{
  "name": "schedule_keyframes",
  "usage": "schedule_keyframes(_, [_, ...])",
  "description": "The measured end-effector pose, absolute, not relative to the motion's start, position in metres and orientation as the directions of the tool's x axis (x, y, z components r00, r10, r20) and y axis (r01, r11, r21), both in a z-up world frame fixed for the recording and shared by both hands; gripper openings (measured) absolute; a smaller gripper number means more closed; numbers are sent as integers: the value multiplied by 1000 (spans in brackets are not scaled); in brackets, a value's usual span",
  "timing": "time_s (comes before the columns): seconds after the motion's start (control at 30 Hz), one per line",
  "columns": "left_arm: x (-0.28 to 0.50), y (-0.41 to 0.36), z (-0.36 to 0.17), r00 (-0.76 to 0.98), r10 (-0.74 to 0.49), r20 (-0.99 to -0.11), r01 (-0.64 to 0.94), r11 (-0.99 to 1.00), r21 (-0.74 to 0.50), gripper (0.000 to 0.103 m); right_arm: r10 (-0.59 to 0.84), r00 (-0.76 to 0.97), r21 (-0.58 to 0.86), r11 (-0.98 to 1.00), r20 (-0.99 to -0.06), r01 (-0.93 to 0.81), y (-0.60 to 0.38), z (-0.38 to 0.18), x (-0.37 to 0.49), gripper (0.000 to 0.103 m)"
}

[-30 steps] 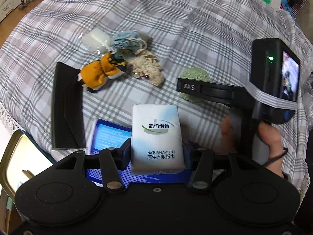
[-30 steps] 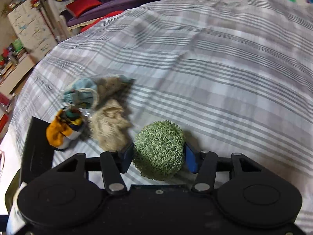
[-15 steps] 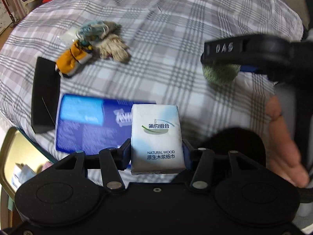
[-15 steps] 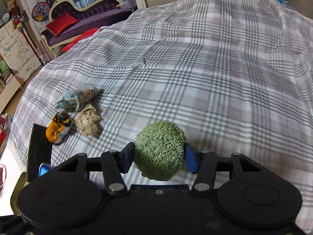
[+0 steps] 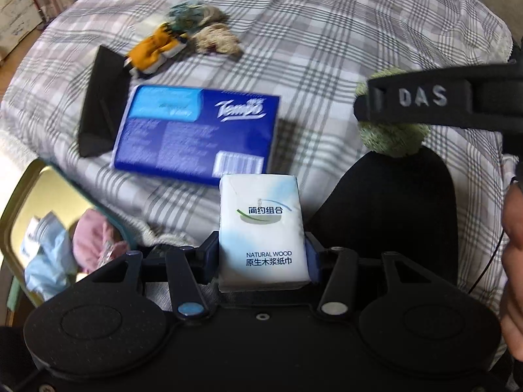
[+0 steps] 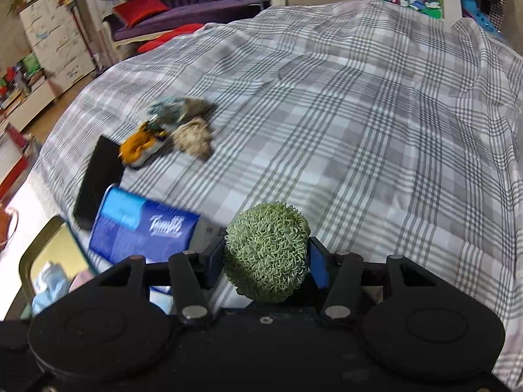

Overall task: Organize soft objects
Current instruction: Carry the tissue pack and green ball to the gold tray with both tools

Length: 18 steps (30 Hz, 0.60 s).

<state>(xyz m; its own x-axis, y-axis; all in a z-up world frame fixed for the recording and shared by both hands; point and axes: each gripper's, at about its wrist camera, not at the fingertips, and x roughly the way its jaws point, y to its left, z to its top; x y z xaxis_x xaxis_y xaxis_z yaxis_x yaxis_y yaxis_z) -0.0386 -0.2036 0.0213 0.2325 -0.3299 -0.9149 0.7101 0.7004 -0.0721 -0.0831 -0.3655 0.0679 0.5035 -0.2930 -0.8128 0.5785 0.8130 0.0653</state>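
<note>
Left wrist view: left gripper (image 5: 263,258) clamps a white tissue pack (image 5: 261,225); right gripper (image 6: 266,263) clamps a green looped-yarn ball (image 6: 267,251). Gold-rimmed tin (image 5: 19,209) already holds soft pieces; beyond it a blue tissue packet (image 5: 196,134) and small fabric bundles (image 5: 183,37) remain on the bed.

The plaid bedspread (image 6: 376,130) lies bare across the centre and right of the frame. At left, a blue Tempo tissue pack (image 6: 140,228), black box (image 6: 98,179) and small cloth heap (image 6: 173,130) crowd the way.
</note>
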Motion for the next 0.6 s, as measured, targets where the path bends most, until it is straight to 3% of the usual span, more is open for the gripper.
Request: schedule_keyframes(0.6, [0,-87,9,303,-292,-907,486,866,-117,50,-131,502,19,959,-855,283,-225,54,-56,52])
